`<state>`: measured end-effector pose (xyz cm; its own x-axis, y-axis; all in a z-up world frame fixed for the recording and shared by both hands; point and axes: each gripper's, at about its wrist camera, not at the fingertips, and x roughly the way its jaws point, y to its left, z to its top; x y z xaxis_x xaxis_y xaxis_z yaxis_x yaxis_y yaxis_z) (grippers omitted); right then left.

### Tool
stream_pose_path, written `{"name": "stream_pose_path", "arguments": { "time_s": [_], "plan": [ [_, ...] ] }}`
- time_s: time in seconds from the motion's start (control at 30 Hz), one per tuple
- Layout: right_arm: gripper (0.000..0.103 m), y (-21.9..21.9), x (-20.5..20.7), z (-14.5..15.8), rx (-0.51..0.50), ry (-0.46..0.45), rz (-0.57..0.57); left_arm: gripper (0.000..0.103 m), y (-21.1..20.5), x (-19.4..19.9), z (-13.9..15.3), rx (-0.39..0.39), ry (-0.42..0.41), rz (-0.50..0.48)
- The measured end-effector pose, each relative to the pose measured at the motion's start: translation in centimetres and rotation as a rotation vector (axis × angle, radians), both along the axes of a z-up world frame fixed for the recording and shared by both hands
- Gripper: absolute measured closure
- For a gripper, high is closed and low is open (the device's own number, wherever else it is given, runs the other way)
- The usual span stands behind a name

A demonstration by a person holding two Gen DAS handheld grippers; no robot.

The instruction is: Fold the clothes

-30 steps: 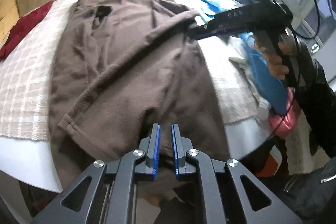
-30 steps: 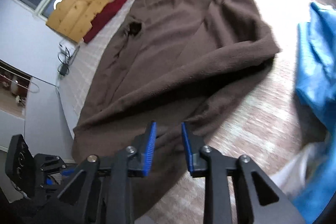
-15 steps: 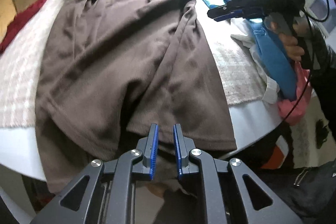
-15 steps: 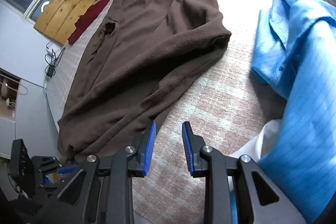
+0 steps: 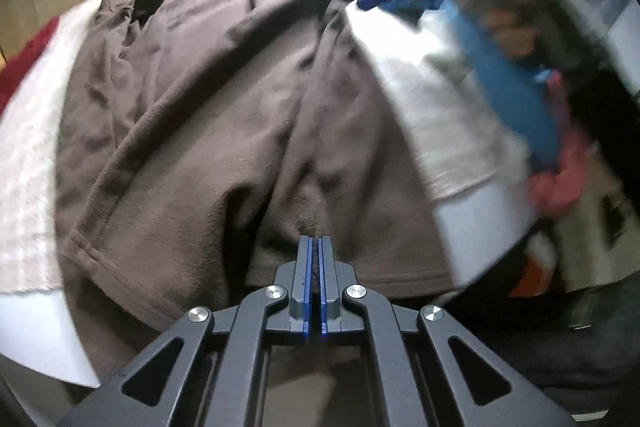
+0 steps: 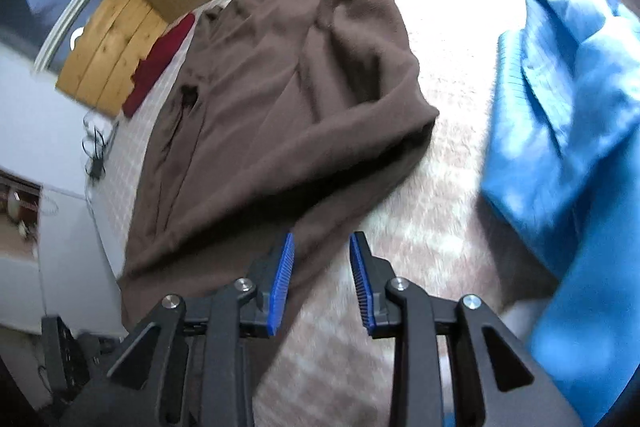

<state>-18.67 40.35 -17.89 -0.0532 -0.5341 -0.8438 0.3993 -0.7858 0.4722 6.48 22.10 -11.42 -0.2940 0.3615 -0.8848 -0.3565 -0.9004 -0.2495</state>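
Across the checked bed cover a brown garment is lying spread out, partly doubled over along its length, with its near hem hanging toward the edge of the bed. At the far left a red cloth is sitting apart from it, beside the wooden panel.

Moving rightward, the left gripper is sitting at that near hem. Its jaws have just been closing and are now standing together, and a small pucker of brown fabric is rising right at the tips, so it is probably pinching the hem, though the cloth between the pads is too thin and dark to be sure.

Further right, the right gripper is hovering with its jaws apart and nothing between them; they have just been opening slightly. The lower side edge of the brown garment is lying just under and to the left of its tips, with bare cover to the right. A blue garment is waiting well off to the right.

By the look of it, the step in hand is taking hold of the bottom corners for a lengthwise fold. The next move is calling for the right gripper to drop onto that side edge and close.
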Motion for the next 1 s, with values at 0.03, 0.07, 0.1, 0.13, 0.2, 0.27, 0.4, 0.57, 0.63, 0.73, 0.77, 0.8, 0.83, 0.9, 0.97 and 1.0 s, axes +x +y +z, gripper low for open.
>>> {"name": "stream_pose_path", "arguments": {
  "time_s": [0.03, 0.07, 0.1, 0.13, 0.2, 0.27, 0.4, 0.57, 0.63, 0.73, 0.77, 0.8, 0.83, 0.9, 0.97, 1.0],
  "plan": [
    [0.073, -0.3, -0.4, -0.3, -0.004, -0.008, -0.005, 0.101, -0.1, 0.2, 0.8, 0.047, -0.002, -0.005],
    [0.073, -0.6, -0.7, -0.7, -0.003, -0.014, -0.009, 0.101, 0.0, 0.4, 1.6, 0.087, 0.000, -0.016],
    [0.073, -0.7, -0.9, -0.9, -0.007, -0.020, -0.012, 0.101, 0.1, 0.6, 2.4, 0.125, 0.003, -0.024],
    [0.073, -0.8, -1.1, -1.0, -0.012, -0.027, -0.015, 0.101, 0.3, 0.7, 3.3, 0.163, 0.006, -0.032],
    [0.082, -0.7, -1.4, -1.0, -0.024, -0.029, -0.019, 0.101, 1.0, 0.9, 4.4, 0.255, 0.000, -0.058],
    [0.092, -0.3, -1.5, -0.4, -0.027, -0.011, -0.018, 0.101, 2.0, 1.0, 5.1, 0.343, -0.011, -0.089],
    [0.096, 0.3, -1.6, 0.9, 0.050, 0.048, 0.003, 0.101, 5.8, 0.5, 4.5, 0.390, -0.029, -0.191],
    [0.096, 0.4, -1.3, 0.7, 0.195, 0.120, 0.028, 0.101, 11.3, -0.7, 0.5, 0.366, -0.089, -0.311],
    [0.096, 0.1, -0.9, 0.1, 0.255, 0.156, 0.054, 0.101, 12.7, -1.0, -1.7, 0.333, -0.132, -0.328],
    [0.081, -0.5, -0.3, -0.1, 0.346, 0.209, 0.085, 0.100, 13.5, -1.3, -3.8, 0.309, -0.204, -0.313],
    [0.076, -0.5, -0.1, 0.2, 0.380, 0.222, 0.079, 0.099, 13.6, -1.2, -3.8, 0.305, -0.217, -0.310],
    [0.070, -0.3, 0.1, 0.7, 0.393, 0.247, 0.066, 0.099, 13.7, -1.0, -3.7, 0.309, -0.233, -0.313],
    [0.070, 0.1, 0.5, 1.5, 0.395, 0.278, 0.051, 0.098, 13.7, -0.4, -3.2, 0.311, -0.235, -0.324],
    [0.070, 0.5, 1.9, 3.3, 0.366, 0.334, 0.035, 0.091, 13.2, 1.0, -1.6, 0.279, -0.188, -0.339],
    [0.070, 0.6, 4.0, 4.5, 0.281, 0.341, 0.071, 0.089, 11.3, 2.2, 0.3, 0.256, -0.133, -0.317],
    [0.070, 0.6, 5.0, 4.9, 0.242, 0.340, 0.084, 0.088, 9.6, 2.5, 1.3, 0.233, -0.098, -0.280]
  ]
}}
